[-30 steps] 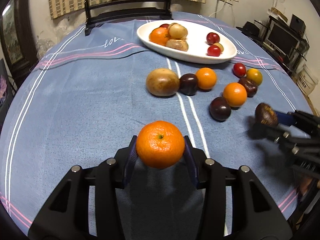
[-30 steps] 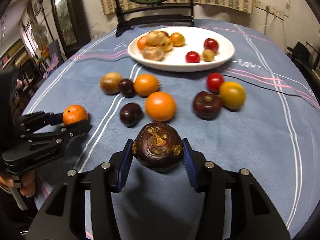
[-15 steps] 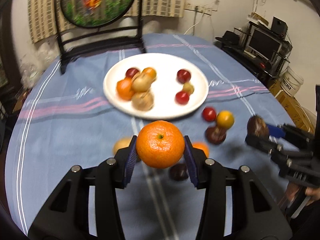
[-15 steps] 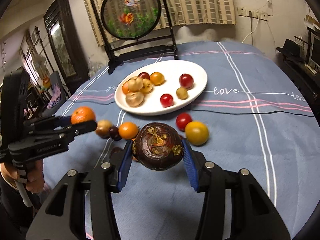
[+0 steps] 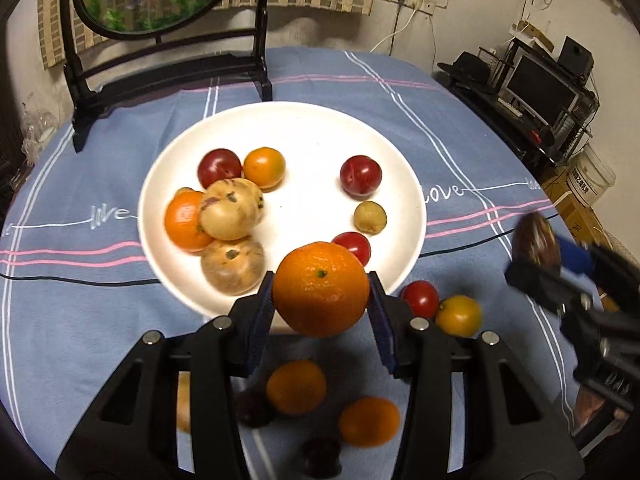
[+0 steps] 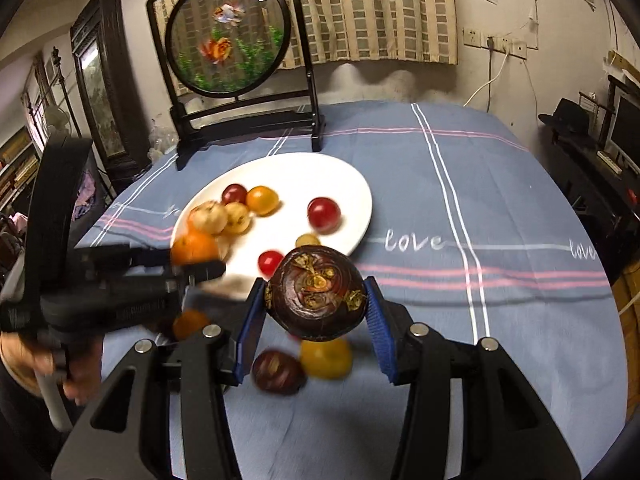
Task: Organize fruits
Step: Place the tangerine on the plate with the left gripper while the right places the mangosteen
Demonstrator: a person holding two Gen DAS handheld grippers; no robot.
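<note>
My left gripper (image 5: pixel 321 296) is shut on an orange mandarin (image 5: pixel 321 288) and holds it in the air over the near rim of the white plate (image 5: pixel 304 128). My right gripper (image 6: pixel 316 300) is shut on a dark purple mangosteen (image 6: pixel 316 294), raised near the plate's (image 6: pixel 352 196) right front edge. The plate holds several fruits: pale pears (image 5: pixel 230 212), an orange (image 5: pixel 182 220), red plums (image 5: pixel 360 175). In the right wrist view the left gripper (image 6: pixel 196 258) shows with its mandarin (image 6: pixel 194 248). In the left wrist view the right gripper (image 5: pixel 538 256) shows at the right.
Loose fruits lie on the blue tablecloth (image 5: pixel 80 312) below the grippers: oranges (image 5: pixel 296 386), a red tomato (image 5: pixel 420 298), a yellow fruit (image 5: pixel 459 315), dark plums (image 6: pixel 278 372). A round framed screen on a black stand (image 6: pixel 230 36) stands behind the plate. A black cable (image 5: pixel 72 280) crosses the cloth.
Both grippers have risen and moved forward toward the plate with their fruits still held. The left one now hangs over the plate's near rim.
</note>
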